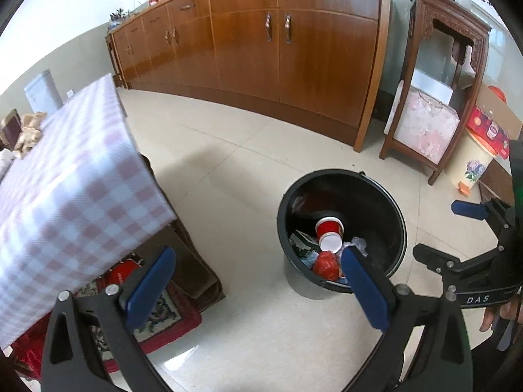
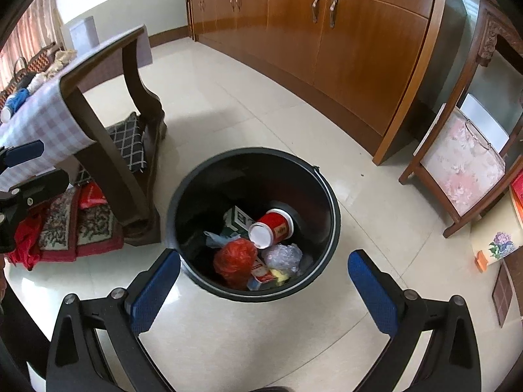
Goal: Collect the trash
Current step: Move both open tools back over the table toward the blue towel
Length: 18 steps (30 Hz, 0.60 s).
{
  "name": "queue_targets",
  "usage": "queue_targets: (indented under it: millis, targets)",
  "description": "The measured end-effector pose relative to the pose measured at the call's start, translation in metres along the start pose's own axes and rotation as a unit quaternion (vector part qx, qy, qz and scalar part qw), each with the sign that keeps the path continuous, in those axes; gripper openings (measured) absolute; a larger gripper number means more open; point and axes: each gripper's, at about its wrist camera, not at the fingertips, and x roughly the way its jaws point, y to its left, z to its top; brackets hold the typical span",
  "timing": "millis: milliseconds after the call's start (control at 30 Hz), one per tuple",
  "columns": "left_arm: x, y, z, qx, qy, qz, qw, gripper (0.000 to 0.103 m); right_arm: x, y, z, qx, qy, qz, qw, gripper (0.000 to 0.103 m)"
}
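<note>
Round black plastic bin (image 2: 327, 196) on glossy cream floor tiles (image 2: 228, 104), holding a red paper cup (image 2: 276, 227) on its side, a crumpled red bag (image 2: 233, 258), clear plastic wrap (image 2: 281, 256) and a small carton (image 2: 240, 219). Checked-cloth desk (image 1: 65, 189) stands left, wooden cabinet (image 1: 294, 58) behind. Left tool (image 1: 258, 284) and right tool (image 2: 264, 290) both wide apart, empty, above the bin.

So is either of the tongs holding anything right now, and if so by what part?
Nothing is held. The left tongs and the right tongs both stand open and empty above the black bin, where the red cup already lies.
</note>
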Motion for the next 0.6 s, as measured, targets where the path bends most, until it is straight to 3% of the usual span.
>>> queue_targets:
  millis: [333, 600]
  targets:
    - [-0.053, 0.037, 0.011, -0.030, -0.047, 0.031, 0.9980, 0.102, -0.049, 0.047, 0.028, -0.011, -0.053, 0.026, 0.998, 0.103]
    - [-0.093, 0.087, -0.002, -0.083, -0.086, 0.079, 0.9897, 0.102, -0.078, 0.102, 0.057, -0.034, -0.106, 0.041, 0.993, 0.103]
